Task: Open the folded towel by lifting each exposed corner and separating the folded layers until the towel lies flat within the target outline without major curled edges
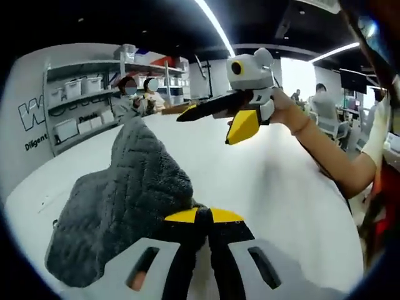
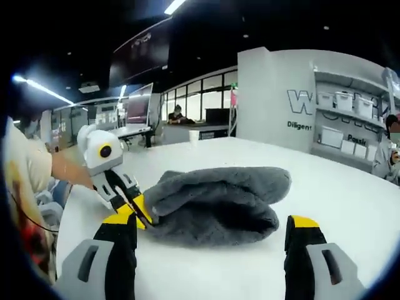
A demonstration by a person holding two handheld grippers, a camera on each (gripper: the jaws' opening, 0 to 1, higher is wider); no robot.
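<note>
A thick grey towel (image 1: 119,200) lies bunched and folded on the white table (image 1: 275,187). My left gripper (image 1: 203,215) is shut on the towel's near edge, its yellow tips pressed together over the fabric. In the right gripper view the same gripper (image 2: 140,211) pinches the towel (image 2: 219,200) at its left corner, held by a person's hand. My right gripper (image 2: 210,226) stands open, jaws wide apart, just short of the towel with nothing between them. From the left gripper view it (image 1: 215,115) hovers above the table beyond the towel, in a person's hand.
White tabletop (image 2: 337,187) stretches around the towel. A wall shelf with white bins (image 1: 81,106) stands behind. People (image 1: 134,94) sit at the table's far side. A small cup (image 2: 194,134) stands near the far edge. A person's arm (image 1: 325,150) reaches in from the right.
</note>
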